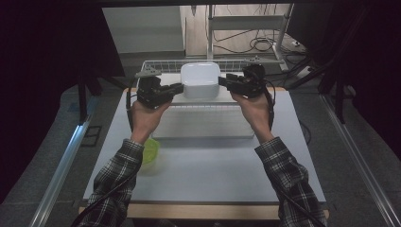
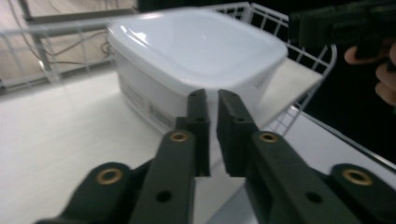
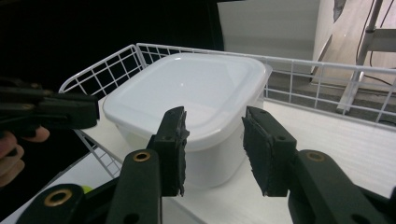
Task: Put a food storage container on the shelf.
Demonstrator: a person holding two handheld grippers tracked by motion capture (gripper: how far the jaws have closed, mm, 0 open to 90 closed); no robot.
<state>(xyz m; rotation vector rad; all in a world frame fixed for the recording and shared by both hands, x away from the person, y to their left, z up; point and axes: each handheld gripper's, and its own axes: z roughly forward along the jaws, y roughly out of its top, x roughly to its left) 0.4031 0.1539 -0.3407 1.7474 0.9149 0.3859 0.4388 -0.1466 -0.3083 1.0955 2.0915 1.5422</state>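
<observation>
Container: white plastic, smooth, glossy lid catching light. Wire basket: thin metal rod, white-coated, slight sheen. My left gripper: black matt plastic, brass-coloured rivets. My right gripper: same plastic, pads of rough black rubber. Desk: smooth matt white top. My sleeves: checked cloth.

The high view is dim, its sides sunk in black, with the pale worktop lit from overhead. Soft glare sits on the white tub lid. The left gripper view is motion-blurred; near jaws are slightly soft, and backgrounds fall into darkness
</observation>
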